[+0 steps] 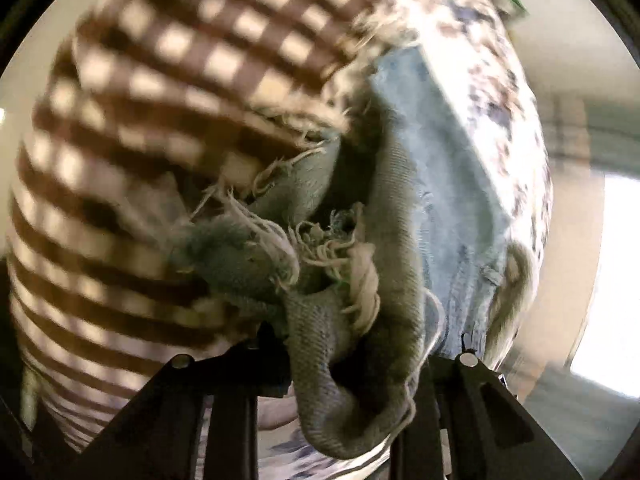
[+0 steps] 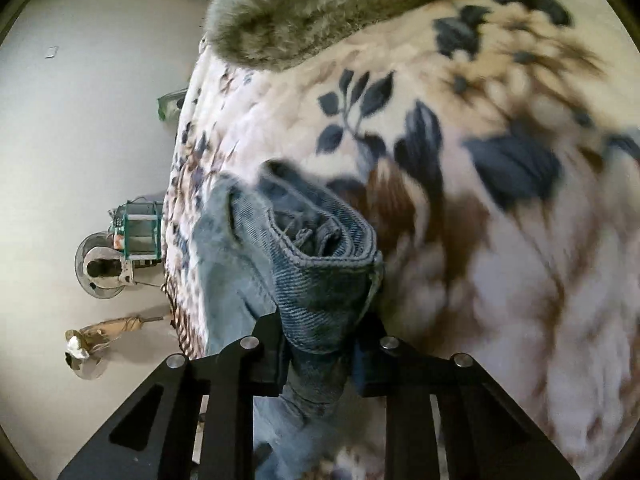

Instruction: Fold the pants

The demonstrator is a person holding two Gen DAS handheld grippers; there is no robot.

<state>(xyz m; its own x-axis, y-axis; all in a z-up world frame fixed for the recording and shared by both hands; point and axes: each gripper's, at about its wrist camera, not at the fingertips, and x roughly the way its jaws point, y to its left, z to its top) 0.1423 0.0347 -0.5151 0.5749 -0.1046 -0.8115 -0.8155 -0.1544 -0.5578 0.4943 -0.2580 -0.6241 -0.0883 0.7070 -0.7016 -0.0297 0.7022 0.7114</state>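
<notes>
The pants are light blue denim jeans with frayed white threads. In the left wrist view my left gripper is shut on a frayed hem of the jeans, which bunches up right in front of the camera. In the right wrist view my right gripper is shut on a stitched, rolled edge of the jeans, with paler denim hanging to the left. Both ends are lifted above a floral blanket. Both views are motion-blurred.
A brown-and-cream checked cloth lies beside the floral blanket. A grey furry blanket lies at the top. Beyond the bed edge stand a fan, a green rack and an umbrella on the floor.
</notes>
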